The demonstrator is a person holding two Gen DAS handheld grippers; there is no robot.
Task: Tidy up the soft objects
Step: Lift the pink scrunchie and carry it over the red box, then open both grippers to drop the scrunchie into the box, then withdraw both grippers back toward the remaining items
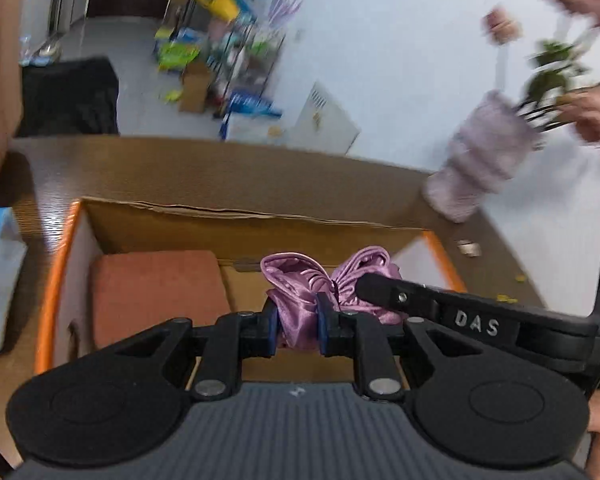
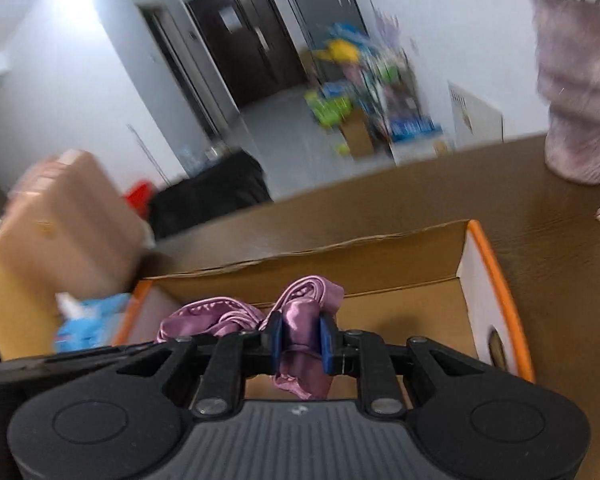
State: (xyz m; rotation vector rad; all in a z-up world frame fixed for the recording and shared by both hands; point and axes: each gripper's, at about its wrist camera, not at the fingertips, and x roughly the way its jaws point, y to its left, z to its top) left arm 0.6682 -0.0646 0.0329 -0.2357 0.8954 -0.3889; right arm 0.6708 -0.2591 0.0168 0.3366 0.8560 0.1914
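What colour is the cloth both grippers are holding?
Shiny purple-pink satin cloth, clearest in the left wrist view, pinched over the cardboard box.

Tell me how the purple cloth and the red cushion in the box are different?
The purple cloth is shiny and bunched into wrinkles; the red cushion looks matte, flat and smooth. The cloth is pinched by both tongs, left and right, above the box; the cushion lies inside the box, untouched. The cushion looks larger than the bunched cloth. Both look soft.
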